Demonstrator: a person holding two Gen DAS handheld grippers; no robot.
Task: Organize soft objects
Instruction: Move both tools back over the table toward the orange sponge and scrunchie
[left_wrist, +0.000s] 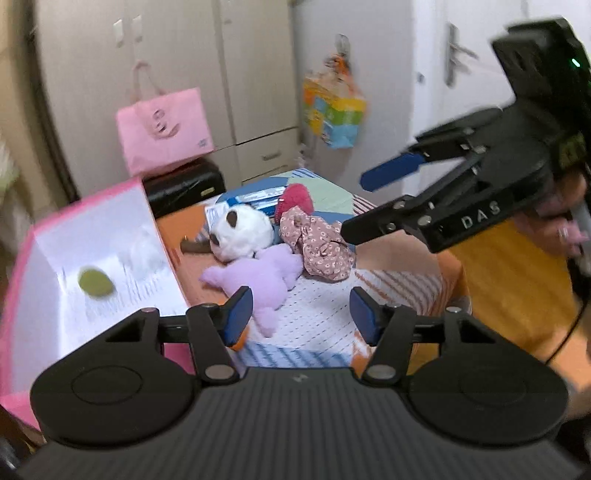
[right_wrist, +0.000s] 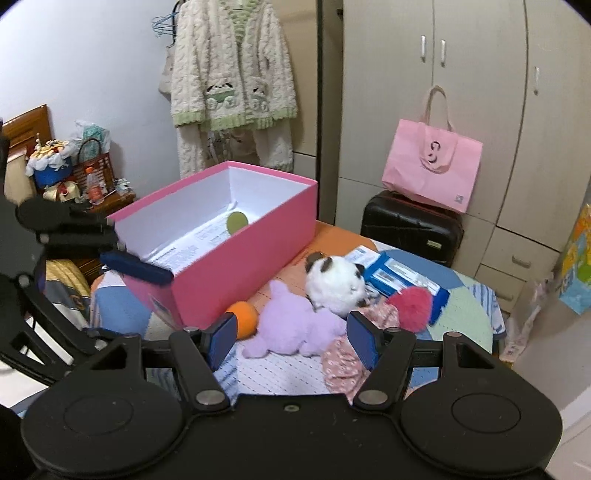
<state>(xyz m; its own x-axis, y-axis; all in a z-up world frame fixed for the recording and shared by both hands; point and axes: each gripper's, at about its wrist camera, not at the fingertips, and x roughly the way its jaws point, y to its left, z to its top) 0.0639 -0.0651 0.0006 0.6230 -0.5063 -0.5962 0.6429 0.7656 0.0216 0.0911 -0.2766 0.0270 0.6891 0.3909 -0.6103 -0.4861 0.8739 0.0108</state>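
Plush all round, so expect light, squashy, non-fragile loads that deform under the pads rather than slip. Purple plush toy (right_wrist: 291, 325) lies on its side on the patchwork-covered surface (right_wrist: 295, 373), just in front of the pink box (right_wrist: 236, 273), touching the white panda-like plush (right_wrist: 338, 282) behind it. Your right gripper (right_wrist: 291, 341) hangs above it, jaws released, nothing between the pads. Your left gripper (left_wrist: 301, 314) is also empty with jaws apart, hovering over the near edge of the surface beside the box.

Grab the purple toy across its torso, the thickest part; limbs will just flop and pull through. Close well in, because the fill compresses a lot.

Floral fabric piece (left_wrist: 319, 243) is limp cloth: pinch a bunched fold, not an edge. Red fuzzy item (right_wrist: 412, 302) sits partly on the blue packet (right_wrist: 397, 278); take care you don't catch the packet too. Orange ball (right_wrist: 243, 317) rests against the box wall; hard to say if it's soft. Box is open with a green round item (right_wrist: 237, 222) inside and plenty of room.
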